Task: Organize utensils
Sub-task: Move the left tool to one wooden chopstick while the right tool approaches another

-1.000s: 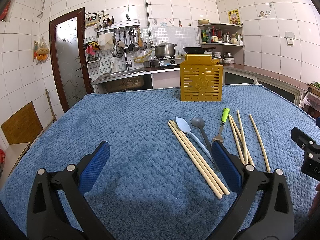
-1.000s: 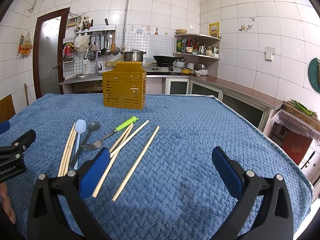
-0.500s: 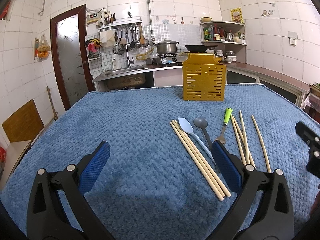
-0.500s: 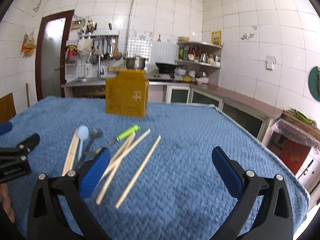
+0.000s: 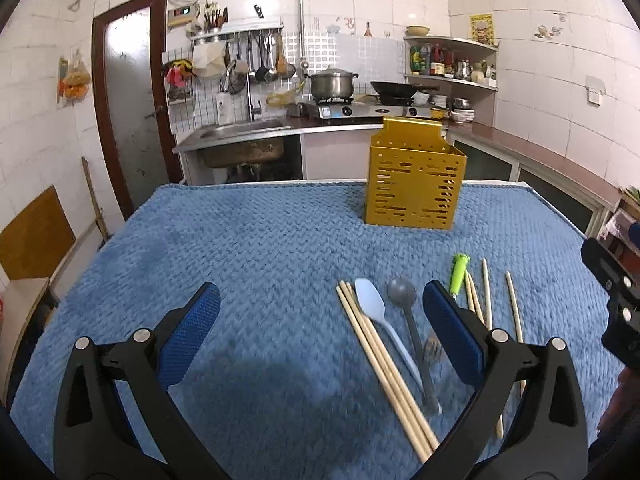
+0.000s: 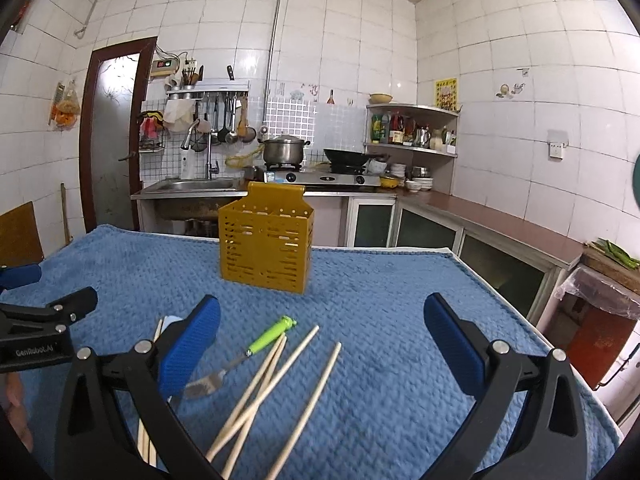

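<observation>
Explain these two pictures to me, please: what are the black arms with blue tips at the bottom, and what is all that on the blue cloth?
Those black arms are two hand-held grabbers, one in each of a person's hands; no robot is here. Each carries a camera looking forward along its two fingers, so each picture shows its own grabber from behind. One picture is from the left gripper, the other from the right gripper. Both stand wide open and hold nothing.

On the blue cloth lie loose utensils: a bundle of chopsticks, a pale blue spoon, a grey spoon, a fork with a green handle, and more scattered chopsticks. Behind them stands a yellow slotted holder, probably where they are meant to go.
</observation>
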`<state>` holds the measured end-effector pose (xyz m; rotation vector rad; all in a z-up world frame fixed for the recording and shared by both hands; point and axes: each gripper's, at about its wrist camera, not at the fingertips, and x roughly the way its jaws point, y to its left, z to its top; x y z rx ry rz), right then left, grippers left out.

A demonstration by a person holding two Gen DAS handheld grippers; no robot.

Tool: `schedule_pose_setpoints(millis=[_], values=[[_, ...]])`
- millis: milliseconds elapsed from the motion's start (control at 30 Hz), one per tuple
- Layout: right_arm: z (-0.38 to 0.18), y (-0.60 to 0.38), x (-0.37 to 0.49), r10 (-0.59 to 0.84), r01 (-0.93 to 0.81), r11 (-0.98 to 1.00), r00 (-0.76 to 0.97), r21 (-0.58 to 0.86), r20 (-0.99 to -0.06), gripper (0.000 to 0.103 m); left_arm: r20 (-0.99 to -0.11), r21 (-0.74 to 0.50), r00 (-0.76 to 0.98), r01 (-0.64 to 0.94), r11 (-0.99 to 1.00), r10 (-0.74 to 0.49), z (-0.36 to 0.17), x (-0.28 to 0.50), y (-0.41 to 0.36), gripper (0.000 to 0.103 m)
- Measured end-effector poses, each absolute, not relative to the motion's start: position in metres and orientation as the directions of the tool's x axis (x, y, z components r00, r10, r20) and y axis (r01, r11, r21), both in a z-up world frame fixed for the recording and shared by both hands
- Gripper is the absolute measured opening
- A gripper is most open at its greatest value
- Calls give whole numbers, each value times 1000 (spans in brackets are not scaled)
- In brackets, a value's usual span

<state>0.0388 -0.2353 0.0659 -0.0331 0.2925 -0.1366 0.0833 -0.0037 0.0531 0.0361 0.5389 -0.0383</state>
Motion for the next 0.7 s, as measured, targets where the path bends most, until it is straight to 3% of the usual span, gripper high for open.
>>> schedule_pose_setpoints(millis=[367,700], values=[[40,-246,115,-130,130,991,902,-28,-411,99,-627,-47,779,-6,999,-25,32,156,-1,98],[3,-272,154,-186,199,979,834,-31,-519,99,-751,-42,660,-30,999,-12,-13,192,3,98]])
